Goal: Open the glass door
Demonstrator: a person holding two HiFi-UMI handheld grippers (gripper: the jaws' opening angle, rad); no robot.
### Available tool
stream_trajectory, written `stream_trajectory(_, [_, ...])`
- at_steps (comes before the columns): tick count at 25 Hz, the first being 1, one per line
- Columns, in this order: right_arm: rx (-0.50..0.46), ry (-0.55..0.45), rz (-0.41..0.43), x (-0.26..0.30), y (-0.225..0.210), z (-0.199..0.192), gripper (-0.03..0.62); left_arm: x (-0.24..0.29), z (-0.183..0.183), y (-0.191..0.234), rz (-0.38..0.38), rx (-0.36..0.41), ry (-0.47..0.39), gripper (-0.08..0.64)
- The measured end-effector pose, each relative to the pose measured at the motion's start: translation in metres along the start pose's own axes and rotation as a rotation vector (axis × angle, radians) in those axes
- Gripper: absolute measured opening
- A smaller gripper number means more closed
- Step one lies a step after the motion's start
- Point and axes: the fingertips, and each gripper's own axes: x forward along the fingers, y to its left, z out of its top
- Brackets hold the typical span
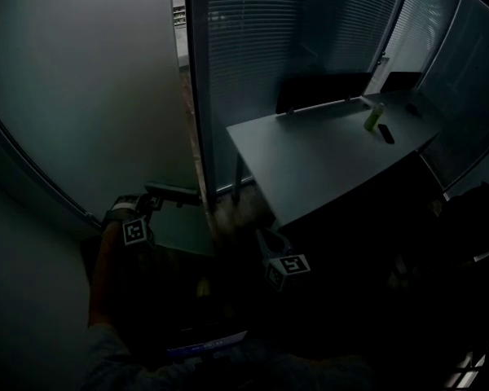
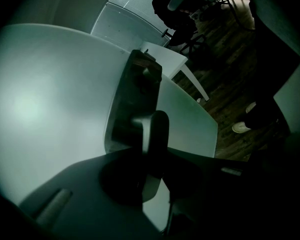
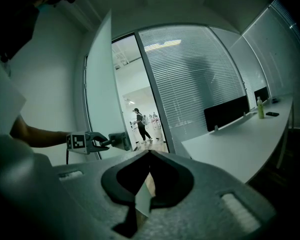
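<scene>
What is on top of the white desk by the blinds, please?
A green bottle, a small dark flat object beside it, and dark divider screens along the far edge; anything behind those screens is hidden.

Grey moulded left tool [image 3: 105, 141], matching right tool [image 1: 265, 239], black-and-white marker cubes [image 1: 136, 232] (one each), light sleeve [image 1: 106, 353]
</scene>
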Motion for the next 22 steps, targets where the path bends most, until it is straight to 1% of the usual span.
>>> stream_trajectory(4, [-0.009,-0.005,0.009,-0.001,0.001,-0.024,0.002,0.001,-0.001,-0.025,0.009,-0.010,-0.016,0.084])
stream_trajectory(10, [-0.007,-0.006,0.007,-0.003,0.011,-0.019,0.002,-0.016,-0.004,-0.025,0.015,0.004,-0.025,0.084])
stream_trajectory(14, [0.000,-0.010,-0.005,-0.008,0.019,-0.022,0.003,-0.025,-0.005,-0.031,0.004,0.014,-0.037,0.084])
stream_trajectory(22, [0.008,-0.024,-0.044,-0.036,0.051,-0.033,0.003,-0.056,-0.009,-0.047,0.017,0.039,-0.064,0.083])
